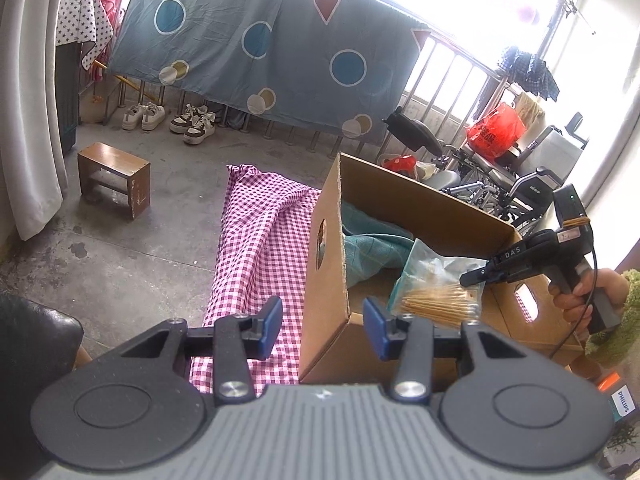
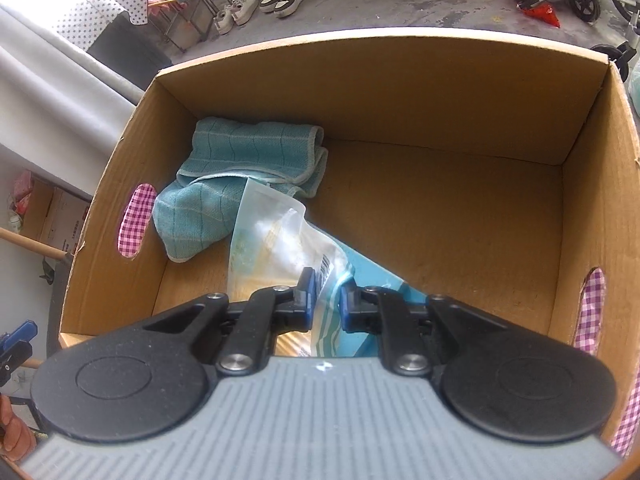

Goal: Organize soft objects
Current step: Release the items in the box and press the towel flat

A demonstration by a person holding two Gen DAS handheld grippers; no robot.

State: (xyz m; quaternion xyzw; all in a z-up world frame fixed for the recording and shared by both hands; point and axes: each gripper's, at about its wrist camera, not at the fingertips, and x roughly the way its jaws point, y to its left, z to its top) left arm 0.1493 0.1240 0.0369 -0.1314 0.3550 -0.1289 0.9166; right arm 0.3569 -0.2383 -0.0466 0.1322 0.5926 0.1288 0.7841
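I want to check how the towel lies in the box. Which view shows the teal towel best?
The right wrist view: it looks down into the cardboard box and shows the whole teal towel, crumpled in the far left corner. The left wrist view shows only part of the towel behind the box wall.

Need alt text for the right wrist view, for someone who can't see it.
The right gripper, shut on a clear plastic packet, holds it inside an open cardboard box. A folded teal towel lies in the box's far left corner.
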